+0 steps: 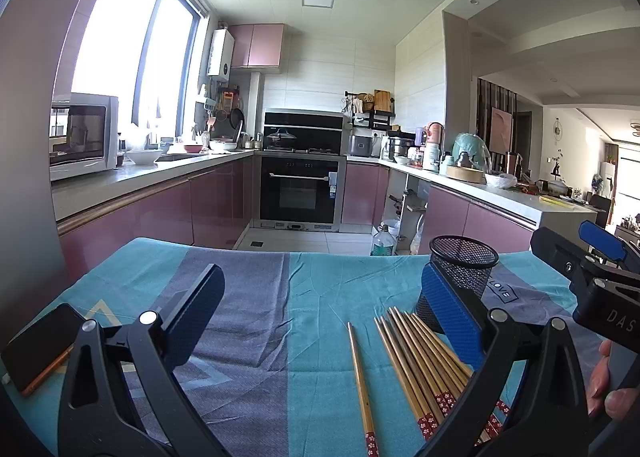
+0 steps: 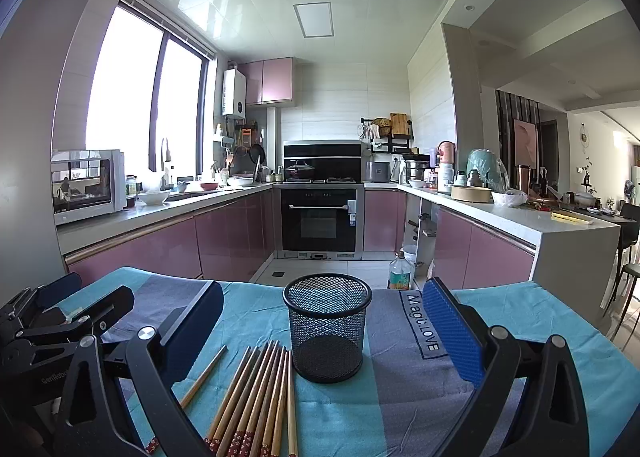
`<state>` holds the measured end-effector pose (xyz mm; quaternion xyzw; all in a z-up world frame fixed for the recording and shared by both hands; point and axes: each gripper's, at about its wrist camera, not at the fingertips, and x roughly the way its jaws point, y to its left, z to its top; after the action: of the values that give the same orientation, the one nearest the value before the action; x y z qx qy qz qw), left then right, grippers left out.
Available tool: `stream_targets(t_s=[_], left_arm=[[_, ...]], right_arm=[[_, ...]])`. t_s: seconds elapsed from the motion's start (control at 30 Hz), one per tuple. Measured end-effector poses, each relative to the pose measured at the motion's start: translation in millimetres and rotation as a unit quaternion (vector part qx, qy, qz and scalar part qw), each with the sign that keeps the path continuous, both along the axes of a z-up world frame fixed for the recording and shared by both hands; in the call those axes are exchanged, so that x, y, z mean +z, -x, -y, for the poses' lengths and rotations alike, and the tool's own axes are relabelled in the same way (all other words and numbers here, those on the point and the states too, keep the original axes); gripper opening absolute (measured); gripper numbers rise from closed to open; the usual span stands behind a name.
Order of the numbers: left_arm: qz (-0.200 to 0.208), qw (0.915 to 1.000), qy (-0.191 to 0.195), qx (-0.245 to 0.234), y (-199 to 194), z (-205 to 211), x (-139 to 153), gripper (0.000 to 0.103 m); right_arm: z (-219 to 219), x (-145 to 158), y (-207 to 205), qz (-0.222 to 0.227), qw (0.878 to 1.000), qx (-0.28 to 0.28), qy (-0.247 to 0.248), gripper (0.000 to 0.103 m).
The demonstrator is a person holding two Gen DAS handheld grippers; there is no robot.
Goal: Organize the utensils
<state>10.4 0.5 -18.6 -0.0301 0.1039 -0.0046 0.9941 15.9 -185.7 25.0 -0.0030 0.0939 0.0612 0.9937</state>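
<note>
Leftmost, a dark phone (image 1: 38, 345) lies at the cloth's edge, beside the left gripper (image 1: 324, 297), whose jaws are spread wide and hold nothing. Next, one lone chopstick (image 2: 202, 379) lies apart from the bundle of chopsticks (image 2: 260, 393), which are wooden with red patterned ends, side by side, tips pointing toward the mesh cup (image 2: 327, 327). That black wire cup stands upright just beyond them; through the mesh nothing shows inside. The right gripper (image 2: 322, 325) is likewise spread, the cup showing between its fingers, nothing pinched. Everything rests on a teal and grey-blue tablecloth (image 2: 400, 417) printed "Magic LOVE". Beyond it is a kitchen with pink cabinets (image 2: 236, 237), a built-in oven (image 2: 320, 217), a microwave (image 2: 86, 185) by the window, and a crowded counter (image 2: 520, 217) at right.
</note>
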Motion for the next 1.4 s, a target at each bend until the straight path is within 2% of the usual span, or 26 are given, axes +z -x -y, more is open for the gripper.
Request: stream_targets(t_s=[0.63, 0.9, 1.07, 1.13, 1.27, 1.3, 1.37, 1.4], left_arm=[[-0.016, 0.9998, 0.002, -0.01, -3, -1, -2, 0.097], [-0.078, 0.9964, -0.01, -0.032, -22, -2, -14, 0.097], [-0.132, 0.9888, -0.033, -0.062, -41, 5, -23, 0.097], [-0.151, 0.9852, -0.038, -0.071, -48, 7, -27, 0.096], [-0.191, 0.9765, -0.04, -0.093, -66, 9, -38, 0.083], [-0.203, 0.9734, -0.04, -0.099, -72, 10, -42, 0.082], [-0.226, 0.9673, -0.04, -0.108, -82, 12, -50, 0.078], [-0.236, 0.9644, -0.042, -0.112, -84, 16, -54, 0.077]], right_arm=[[0, 0, -1, -0.009, 1.0, 0.005, 0.001, 0.097], [5, -18, -25, -0.093, 0.995, 0.034, 0.005, 0.097], [2, -40, -42, -0.17, 0.984, 0.05, 0.027, 0.096], [1, -51, -49, -0.204, 0.977, 0.058, 0.035, 0.088], [4, -70, -66, -0.273, 0.959, 0.074, 0.024, 0.071], [5, -74, -69, -0.285, 0.955, 0.076, 0.022, 0.069], [5, -80, -75, -0.301, 0.95, 0.08, 0.024, 0.057], [3, -81, -78, -0.308, 0.947, 0.083, 0.028, 0.055]])
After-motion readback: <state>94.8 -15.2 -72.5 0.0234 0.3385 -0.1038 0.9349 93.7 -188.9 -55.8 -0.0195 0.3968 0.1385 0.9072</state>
